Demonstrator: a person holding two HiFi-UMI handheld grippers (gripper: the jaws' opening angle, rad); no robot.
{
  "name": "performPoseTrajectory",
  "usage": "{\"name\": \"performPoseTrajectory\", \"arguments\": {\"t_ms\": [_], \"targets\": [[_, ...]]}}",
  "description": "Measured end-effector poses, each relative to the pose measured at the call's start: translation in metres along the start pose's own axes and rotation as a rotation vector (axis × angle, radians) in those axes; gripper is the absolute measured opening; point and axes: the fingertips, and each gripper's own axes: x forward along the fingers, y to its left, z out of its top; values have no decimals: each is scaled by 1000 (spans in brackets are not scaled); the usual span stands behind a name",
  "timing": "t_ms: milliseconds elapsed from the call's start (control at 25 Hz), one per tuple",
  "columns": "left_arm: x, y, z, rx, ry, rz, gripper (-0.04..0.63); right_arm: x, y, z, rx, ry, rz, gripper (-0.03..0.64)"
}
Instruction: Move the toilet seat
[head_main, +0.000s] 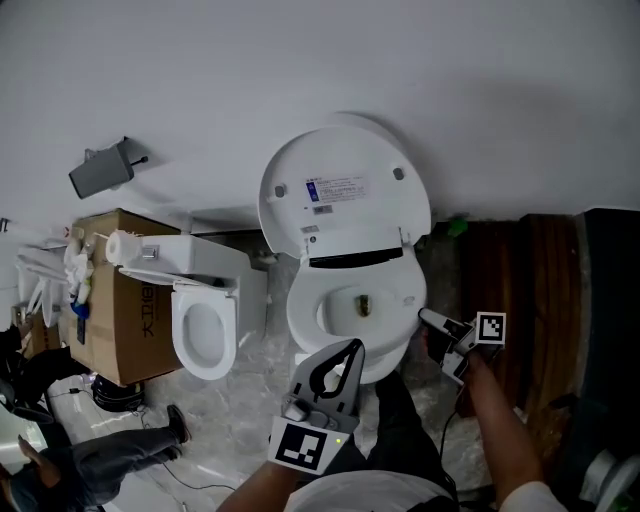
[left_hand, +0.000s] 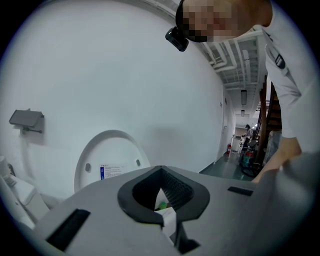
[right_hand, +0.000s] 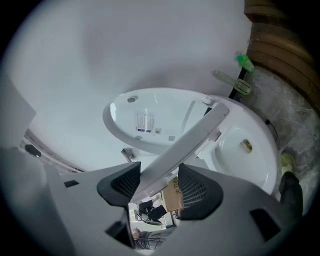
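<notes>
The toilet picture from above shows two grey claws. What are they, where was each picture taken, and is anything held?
No robot here: a person holds a two-jawed gripper in each hand. The top-down picture comes from a camera on the person's head. The other two come from cameras riding on the grippers, looking along their jaws. On the floor stand a toilet, its lid raised against the wall, a cardboard box and a smaller white toilet. The left gripper hangs before the toilet, jaws together, empty. The right gripper is at the toilet's right. Its jaws stand wide with the toilet seat edge between them, seemingly not clamped.
</notes>
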Motion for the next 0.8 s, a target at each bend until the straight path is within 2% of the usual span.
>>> {"name": "performPoseTrajectory", "arguments": {"t_ms": [400,600,800], "targets": [[12,1,22,4,-27,54,3,27,50,49,-100,23,94,242],[17,2,20,2,-24,70,3,40,66,69,-162,31,105,242],[21,2,18,8,-21,82,3,55,80,86,-271,30,97,242]]}}
